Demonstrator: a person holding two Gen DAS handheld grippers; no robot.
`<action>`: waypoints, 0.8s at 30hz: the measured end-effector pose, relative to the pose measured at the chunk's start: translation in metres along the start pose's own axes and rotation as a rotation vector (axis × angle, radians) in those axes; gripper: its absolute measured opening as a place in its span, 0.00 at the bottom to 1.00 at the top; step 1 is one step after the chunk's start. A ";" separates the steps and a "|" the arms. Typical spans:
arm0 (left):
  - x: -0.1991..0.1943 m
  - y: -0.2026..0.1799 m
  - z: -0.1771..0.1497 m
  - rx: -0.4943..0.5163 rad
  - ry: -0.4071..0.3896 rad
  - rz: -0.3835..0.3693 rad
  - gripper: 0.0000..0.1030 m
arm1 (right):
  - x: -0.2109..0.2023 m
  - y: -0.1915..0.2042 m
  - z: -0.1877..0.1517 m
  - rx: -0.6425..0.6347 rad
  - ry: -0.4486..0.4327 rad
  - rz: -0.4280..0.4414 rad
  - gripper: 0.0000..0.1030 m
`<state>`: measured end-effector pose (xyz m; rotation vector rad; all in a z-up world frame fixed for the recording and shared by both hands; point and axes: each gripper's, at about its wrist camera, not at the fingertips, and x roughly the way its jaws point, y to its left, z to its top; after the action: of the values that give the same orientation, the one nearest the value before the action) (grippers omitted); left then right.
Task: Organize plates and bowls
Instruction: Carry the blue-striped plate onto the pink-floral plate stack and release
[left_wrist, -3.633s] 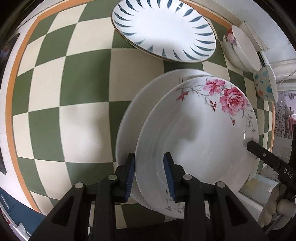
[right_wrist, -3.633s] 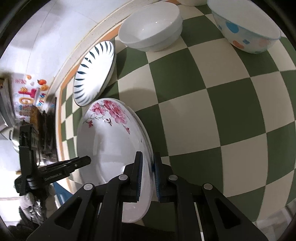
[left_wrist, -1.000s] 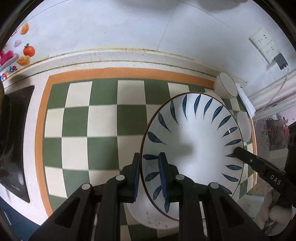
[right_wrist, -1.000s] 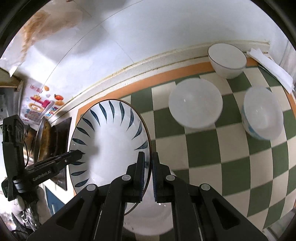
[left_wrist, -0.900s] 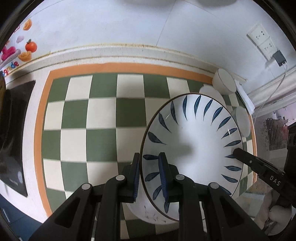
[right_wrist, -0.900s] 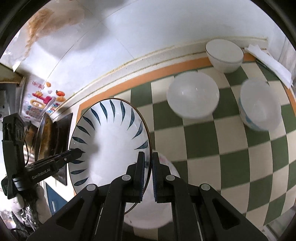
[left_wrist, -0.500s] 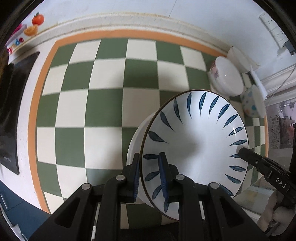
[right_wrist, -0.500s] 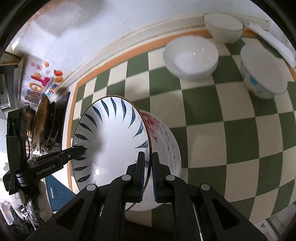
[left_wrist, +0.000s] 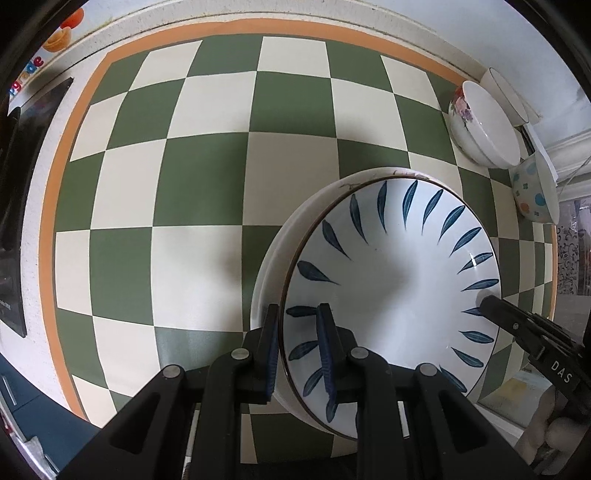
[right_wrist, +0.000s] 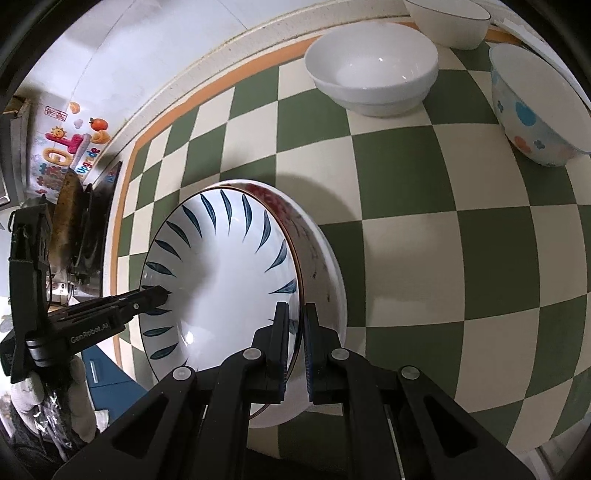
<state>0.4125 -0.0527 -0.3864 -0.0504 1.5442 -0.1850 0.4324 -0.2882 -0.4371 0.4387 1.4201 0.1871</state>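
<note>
Both grippers, left (left_wrist: 297, 332) and right (right_wrist: 294, 332), clamp the blue-leaf plate (left_wrist: 391, 291) over the flowered plates (right_wrist: 325, 273) near the tabletop's front edge; next: set down, release.

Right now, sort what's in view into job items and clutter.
Job:
- blue-leaf plate, gripped by left gripper and right gripper
- rose plate underneath
- white bowl
- dotted bowl
- dark-rimmed bowl

Lying about:
- fruit stickers on the wall
- folded white paper
</note>
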 end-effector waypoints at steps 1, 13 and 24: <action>0.002 -0.002 0.001 0.001 0.002 0.003 0.17 | 0.002 -0.002 0.001 0.003 0.004 0.001 0.09; 0.011 -0.009 0.003 -0.037 0.016 0.022 0.19 | 0.010 -0.007 0.010 0.001 0.043 0.012 0.11; 0.018 -0.005 0.006 -0.093 0.055 0.028 0.19 | 0.009 -0.007 0.015 0.003 0.111 0.028 0.12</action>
<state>0.4180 -0.0612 -0.4031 -0.0975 1.6075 -0.0925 0.4475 -0.2939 -0.4471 0.4565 1.5236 0.2351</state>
